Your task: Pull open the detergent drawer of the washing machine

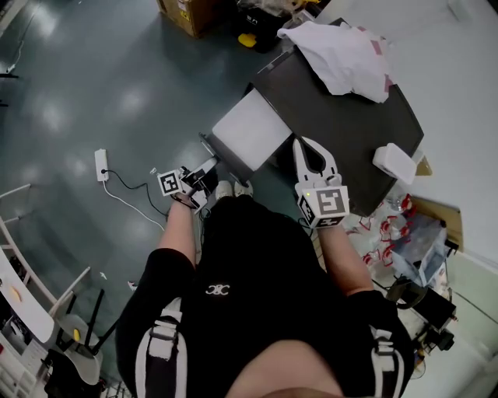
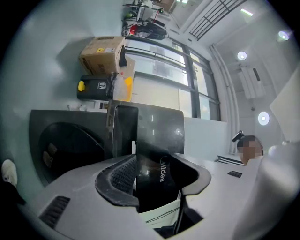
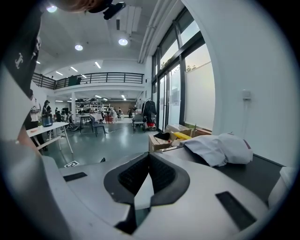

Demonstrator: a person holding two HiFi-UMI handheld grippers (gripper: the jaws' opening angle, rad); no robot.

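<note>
The washing machine (image 1: 350, 124) has a dark top; its round door (image 2: 65, 145) shows in the left gripper view. Its white detergent drawer (image 1: 250, 128) stands pulled out toward me. The drawer's dark front panel (image 2: 157, 136), with lettering on it, sits between the jaws of my left gripper (image 2: 157, 176), and the pads press on it. In the head view the left gripper (image 1: 205, 162) is at the drawer's near end. My right gripper (image 1: 305, 148) hovers beside the drawer over the machine's front edge. In its own view the right gripper (image 3: 149, 161) is shut with nothing in it.
A white cloth (image 1: 342, 54) and a small white box (image 1: 395, 162) lie on the machine's top. A cardboard box (image 1: 187, 12) stands behind it. On the floor to the left lies a power strip (image 1: 101, 165) with its cable. Bags and clutter (image 1: 397, 233) crowd the right side.
</note>
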